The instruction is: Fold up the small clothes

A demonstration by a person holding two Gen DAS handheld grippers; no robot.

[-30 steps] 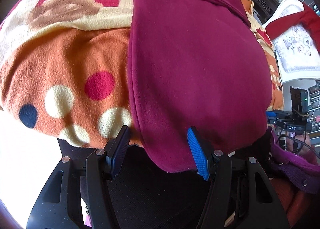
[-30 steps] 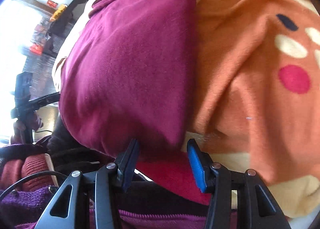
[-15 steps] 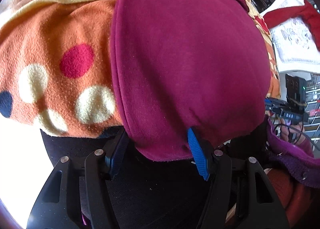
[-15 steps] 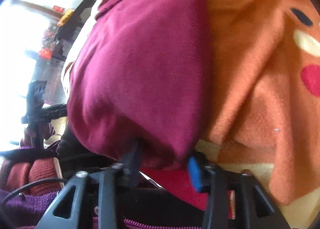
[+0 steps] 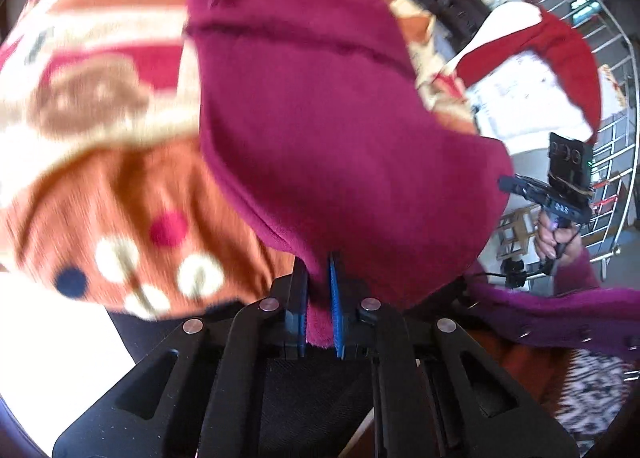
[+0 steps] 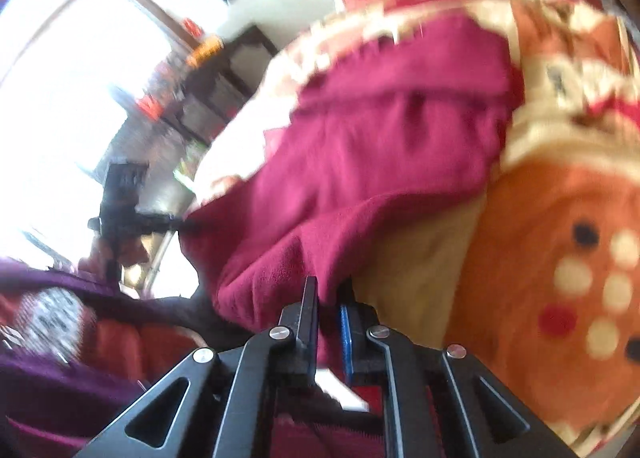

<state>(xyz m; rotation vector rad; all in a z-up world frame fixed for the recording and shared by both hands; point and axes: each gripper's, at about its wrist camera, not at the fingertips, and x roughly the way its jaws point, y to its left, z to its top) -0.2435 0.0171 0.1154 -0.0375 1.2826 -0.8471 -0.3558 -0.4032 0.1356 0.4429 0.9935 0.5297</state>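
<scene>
A small maroon fleece garment (image 5: pixel 320 117) lies on a patterned orange and cream blanket (image 5: pixel 112 185). My left gripper (image 5: pixel 318 278) is shut on the garment's near hem, with cloth pinched between the black and blue pads. In the right wrist view the same garment (image 6: pixel 380 161) is raised at its near edge, and my right gripper (image 6: pixel 330 298) is shut on the near hem at the other corner. The other gripper (image 5: pixel 560 193) shows at the right of the left wrist view.
The blanket (image 6: pixel 560 258) covers a bed. A red and white garment (image 5: pixel 532 69) lies at the far right in the left wrist view. Dark furniture (image 6: pixel 224 73) and a bright window stand beyond the bed. The person's purple sleeve (image 5: pixel 560 314) is near the grippers.
Both grippers went from open around the near hem to shut on it. The near edge of the garment has lifted off the blanket and both views have pulled back.
</scene>
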